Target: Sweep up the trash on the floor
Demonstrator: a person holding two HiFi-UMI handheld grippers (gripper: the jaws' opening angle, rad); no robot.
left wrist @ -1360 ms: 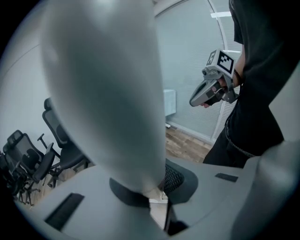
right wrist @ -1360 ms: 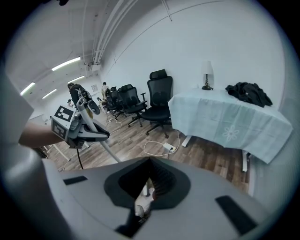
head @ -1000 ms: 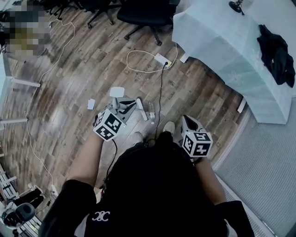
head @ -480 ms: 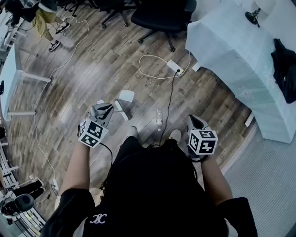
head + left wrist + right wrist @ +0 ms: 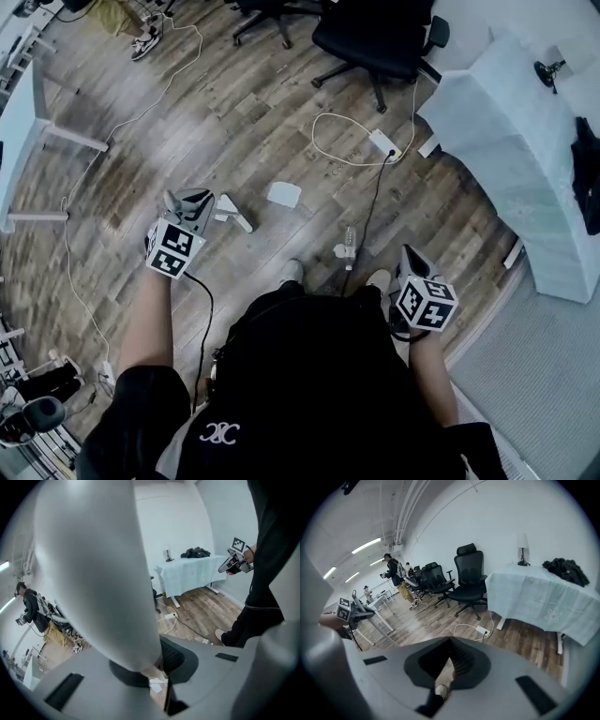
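1. Head view, state.
   - The left hand-held gripper (image 5: 192,199) is clenched on a pale handle (image 5: 236,217). The handle slants off that gripper's right side toward the floor (image 5: 234,122).
   - The right hand-held gripper (image 5: 409,255) hangs low at the person's side, its jaws together on nothing.
2. Head view, trash.
   - A sheet of paper (image 5: 284,194) lies near the left hand-held gripper, to its right and slightly beyond it.
   - A small clear bottle (image 5: 347,244) lies between the two hand-held grippers, nearer the right one and just beside a black cable (image 5: 367,211).
3. Head view, procedure. The step in hand appears to be bringing the tool to the paper.
   - The grip should stay firm so the handle does not twist.
   - The working end should land beyond the paper and be drawn back toward the person.
   - The bottle is best swept away from the cable, which could snag.
4. Left gripper view.
   - The handle fills most of the frame, out of focus, and runs down between the jaws.
   - White scraps show through the gap beneath the jaws; which scraps they are cannot be told.
   - No view shows the handle's working end clearly, so the type of tool is uncertain.
5. Right gripper view.
   - The jaws are closed to a narrow slit.
   - Only a shoe (image 5: 439,689) and floor show through the slit.
   - The trash itself is cut off behind the gripper body.
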